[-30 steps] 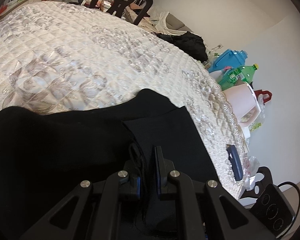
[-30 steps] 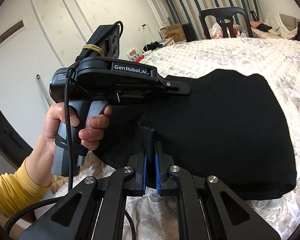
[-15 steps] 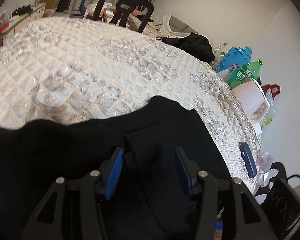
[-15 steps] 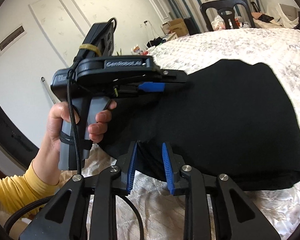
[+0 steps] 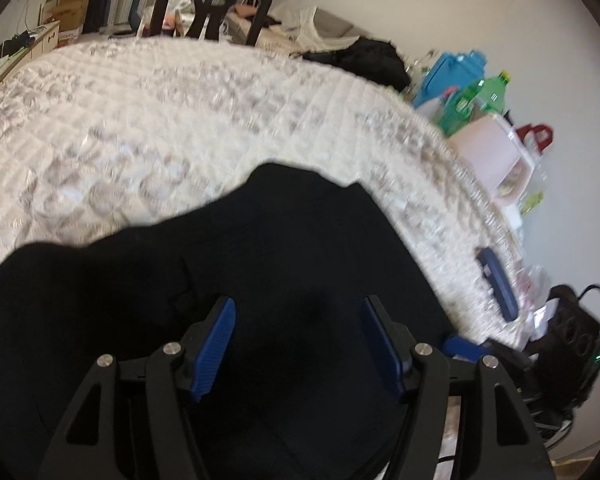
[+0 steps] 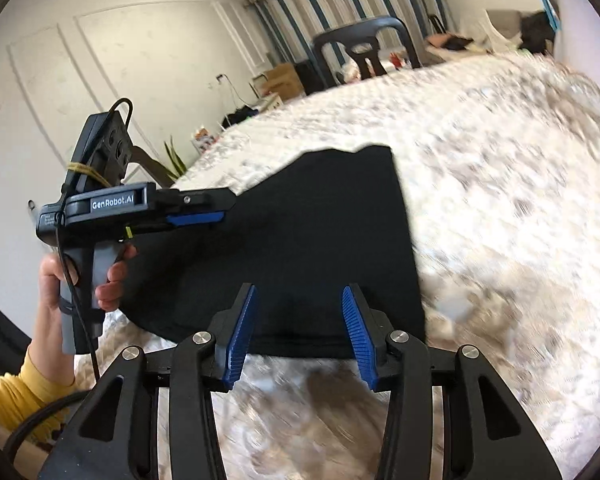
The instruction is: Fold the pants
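Note:
The black pants (image 5: 292, 248) lie folded into a flat block on the white quilted bed cover (image 5: 140, 120). My left gripper (image 5: 298, 308) is open and empty, its blue pads just above the near part of the pants. In the right wrist view the pants (image 6: 320, 240) lie ahead of my right gripper (image 6: 300, 296), which is open and empty above their near edge. The left gripper (image 6: 204, 210) shows there too, held in a hand over the left side of the pants.
A black chair (image 5: 212, 4) stands at the bed's far side. Bottles and a blue container (image 5: 460, 80), a pink tub (image 5: 496, 156) and a dark flat object (image 5: 496, 280) crowd the right edge. A striped curtain (image 6: 340, 8) hangs behind.
Both grippers let go of the pants' edge, opened wide and drew back and up. The pants now lie flat on the bed.

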Tool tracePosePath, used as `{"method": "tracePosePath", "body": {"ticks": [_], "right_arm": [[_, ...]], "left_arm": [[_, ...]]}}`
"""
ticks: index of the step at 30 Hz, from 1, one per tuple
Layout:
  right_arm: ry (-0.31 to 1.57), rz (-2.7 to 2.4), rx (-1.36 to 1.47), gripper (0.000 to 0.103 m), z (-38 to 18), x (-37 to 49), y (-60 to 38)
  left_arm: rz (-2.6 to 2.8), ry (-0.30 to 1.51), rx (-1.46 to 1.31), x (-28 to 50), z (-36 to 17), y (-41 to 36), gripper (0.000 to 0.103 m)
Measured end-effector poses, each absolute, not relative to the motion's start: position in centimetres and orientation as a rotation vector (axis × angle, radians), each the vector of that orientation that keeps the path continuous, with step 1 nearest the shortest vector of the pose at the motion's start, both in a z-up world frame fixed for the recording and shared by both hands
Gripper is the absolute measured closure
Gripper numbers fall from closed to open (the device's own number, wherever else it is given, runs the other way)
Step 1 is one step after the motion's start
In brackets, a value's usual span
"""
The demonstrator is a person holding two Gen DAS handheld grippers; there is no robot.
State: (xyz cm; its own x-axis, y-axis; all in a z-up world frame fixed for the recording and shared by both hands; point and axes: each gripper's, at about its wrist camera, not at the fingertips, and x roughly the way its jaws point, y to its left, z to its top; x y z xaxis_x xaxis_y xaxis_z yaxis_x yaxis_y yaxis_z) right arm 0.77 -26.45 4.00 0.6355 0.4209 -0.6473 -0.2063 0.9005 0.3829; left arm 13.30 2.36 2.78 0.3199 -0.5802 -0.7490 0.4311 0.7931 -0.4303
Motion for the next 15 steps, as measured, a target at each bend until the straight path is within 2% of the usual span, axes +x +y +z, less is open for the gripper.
{"method": "tracePosePath", "body": {"ticks": [7,9,15], "right_arm": [[0.756,0.301,0.206,0.057,5.5,-0.6,-28.4],[0.760,0.281,0.230,0.051,5.2,-0.1,-29.1],[0.794,0.282,0.357,0.043,4.0,1.0,-30.8]], "left_arm": [[-0.650,1.054,-0.164,13.4,3.8,2.4,0.035],[-0.670,1.058,-0.167,13.6,4.2,1.8,0.035],[-0.740,1.098,-0.127,14.4,4.9,-2.2,0.032]]}}
